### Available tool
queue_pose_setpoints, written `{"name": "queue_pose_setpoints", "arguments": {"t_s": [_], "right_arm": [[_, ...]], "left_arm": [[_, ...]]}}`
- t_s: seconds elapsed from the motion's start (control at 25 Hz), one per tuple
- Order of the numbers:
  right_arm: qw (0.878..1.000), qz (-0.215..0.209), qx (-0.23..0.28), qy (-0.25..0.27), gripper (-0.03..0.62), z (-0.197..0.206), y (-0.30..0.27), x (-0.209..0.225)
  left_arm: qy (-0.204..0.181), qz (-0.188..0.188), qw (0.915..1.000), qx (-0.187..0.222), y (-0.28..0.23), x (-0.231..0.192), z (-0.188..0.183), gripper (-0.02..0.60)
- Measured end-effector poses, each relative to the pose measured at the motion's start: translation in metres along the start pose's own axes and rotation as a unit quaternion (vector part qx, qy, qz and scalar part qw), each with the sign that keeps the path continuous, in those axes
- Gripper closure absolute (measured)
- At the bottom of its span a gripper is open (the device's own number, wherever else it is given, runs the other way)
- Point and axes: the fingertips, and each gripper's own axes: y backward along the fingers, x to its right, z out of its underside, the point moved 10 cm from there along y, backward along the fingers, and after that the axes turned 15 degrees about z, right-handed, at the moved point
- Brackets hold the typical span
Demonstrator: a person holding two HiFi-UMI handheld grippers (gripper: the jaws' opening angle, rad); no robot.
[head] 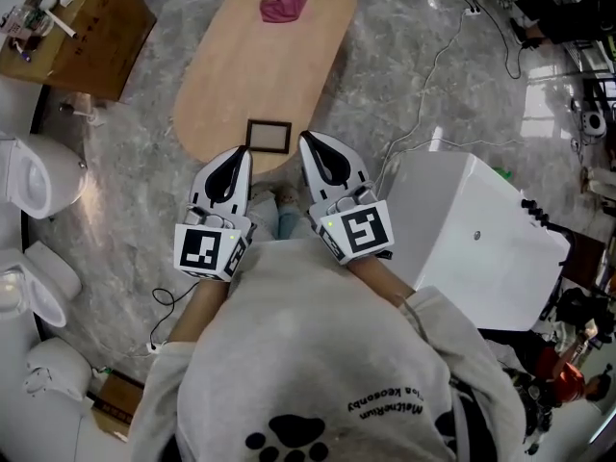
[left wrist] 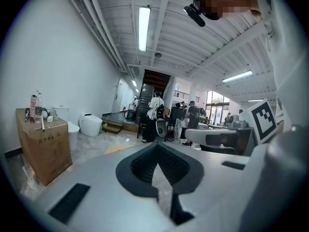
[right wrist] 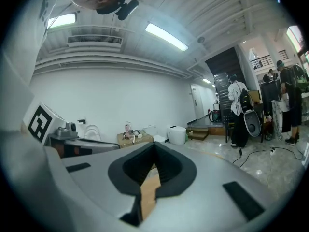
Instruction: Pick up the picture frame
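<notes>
Claws' aim: I hold the left claw and the right claw side by side, nearly level, with both tips aimed at the near end of the tabletop. I read this as lining up an approach, not yet a grasp.
Claw state: both pairs of jaws are pressed together with nothing between them. Through the left slit I see only grey floor, through the right only pale wood. I judge they must part before either can take anything.
Picture frame: dark-rimmed, lying flat at the tabletop's near edge, just ahead of and between my two tips, touching neither. So close to the edge, its rim looks easy to reach.
Tabletop: a long, low oval of pale wood. It carries only the frame and a magenta cloth at the far end, well apart.
Floor: glossy grey stone.
Room: a white cabinet at my right, a cardboard box beyond on the left, white toilets along the left side, and cables trailing across the floor.
</notes>
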Motion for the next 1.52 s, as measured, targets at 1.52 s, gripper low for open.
{"name": "queue_pose_setpoints", "arguments": {"t_s": [1.52], "right_arm": [[0.997, 0.036, -0.066, 0.002, 0.586, 0.126, -0.051, 0.018]], "left_arm": [[0.017, 0.054, 0.9964, -0.064, -0.053, -0.065, 0.118, 0.574]]}}
